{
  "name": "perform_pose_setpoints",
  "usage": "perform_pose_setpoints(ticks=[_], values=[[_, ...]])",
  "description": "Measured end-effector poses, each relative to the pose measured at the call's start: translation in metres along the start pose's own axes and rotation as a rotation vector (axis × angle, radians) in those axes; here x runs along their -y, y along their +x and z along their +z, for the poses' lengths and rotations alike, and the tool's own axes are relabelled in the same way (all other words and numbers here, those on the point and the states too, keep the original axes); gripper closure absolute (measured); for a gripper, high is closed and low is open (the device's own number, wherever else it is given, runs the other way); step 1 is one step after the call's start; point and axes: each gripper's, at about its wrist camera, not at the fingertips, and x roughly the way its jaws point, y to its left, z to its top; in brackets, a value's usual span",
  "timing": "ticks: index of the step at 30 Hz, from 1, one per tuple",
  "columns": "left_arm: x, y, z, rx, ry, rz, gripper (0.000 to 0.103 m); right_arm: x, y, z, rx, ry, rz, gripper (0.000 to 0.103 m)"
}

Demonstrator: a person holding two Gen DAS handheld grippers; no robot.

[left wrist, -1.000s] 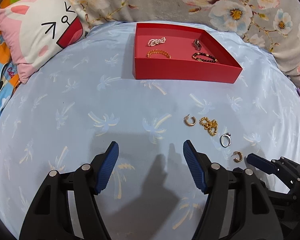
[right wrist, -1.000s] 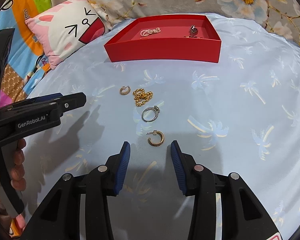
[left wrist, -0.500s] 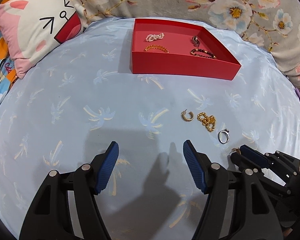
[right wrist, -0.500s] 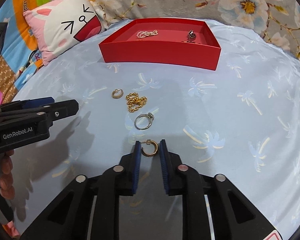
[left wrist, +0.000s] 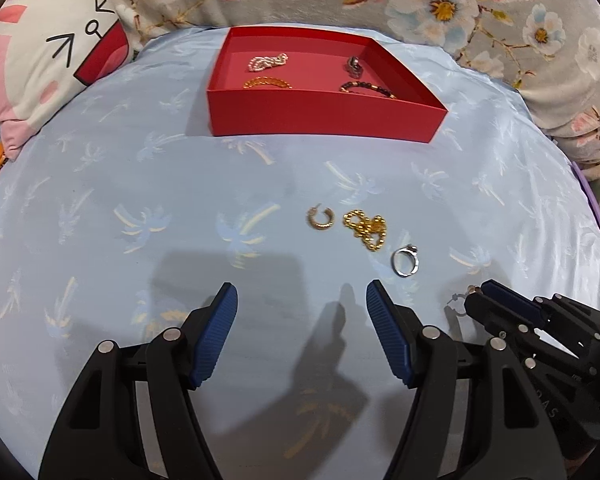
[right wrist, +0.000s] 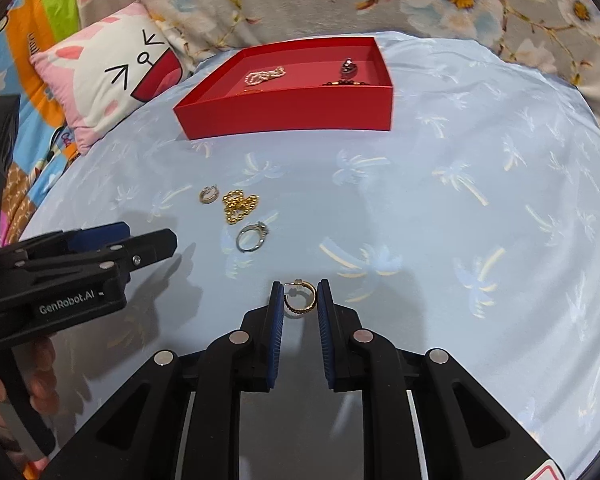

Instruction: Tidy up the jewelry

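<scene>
A red tray (left wrist: 324, 120) (right wrist: 292, 114) at the back holds a pearl bracelet (left wrist: 267, 62), a gold bracelet (left wrist: 267, 82), a dark bead bracelet (left wrist: 366, 89) and a dark ring (left wrist: 354, 67). On the blue sheet lie a gold hoop earring (left wrist: 321, 217) (right wrist: 209, 194), a gold chain (left wrist: 366, 229) (right wrist: 238, 205) and a silver ring (left wrist: 405, 260) (right wrist: 253, 237). My right gripper (right wrist: 299, 300) is shut on a second gold hoop earring (right wrist: 300, 299); it also shows in the left wrist view (left wrist: 480, 300). My left gripper (left wrist: 302, 308) is open and empty, near the sheet's front; it also shows in the right wrist view (right wrist: 148, 242).
A pink and white bunny pillow (left wrist: 56, 60) (right wrist: 112, 76) lies at the back left beside the tray. A floral blanket (left wrist: 460, 12) runs along the back and right. A colourful patterned cloth (right wrist: 24, 92) lies at the far left.
My right gripper has closed on the near gold hoop earring and lifted it a little off the sheet. My left gripper stays open and has shifted slightly toward the tray.
</scene>
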Motion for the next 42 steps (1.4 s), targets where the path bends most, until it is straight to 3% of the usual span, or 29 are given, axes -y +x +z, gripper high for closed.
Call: perform_pose_setpoints(ticks=[10,19,32,42], values=[[0.038,0.012,0.003,-0.001,0.063,-0.059,0.039,0.026,-0.010,0.000,-0.001,0.072,-0.011,0.088],[0.022,0.019,0.016,0.007,0.018,-0.018,0.039,0.032,-0.012,0.000,0.007,0.086,0.005,0.088],[0.041,0.037,0.027,-0.002,0.044,-0.037,0.060,0.038,-0.011,0.003,0.010,0.099,0.014,0.088],[0.023,0.036,0.031,0.006,0.017,-0.007,0.061,0.043,-0.009,0.005,0.008,0.110,0.030,0.088]])
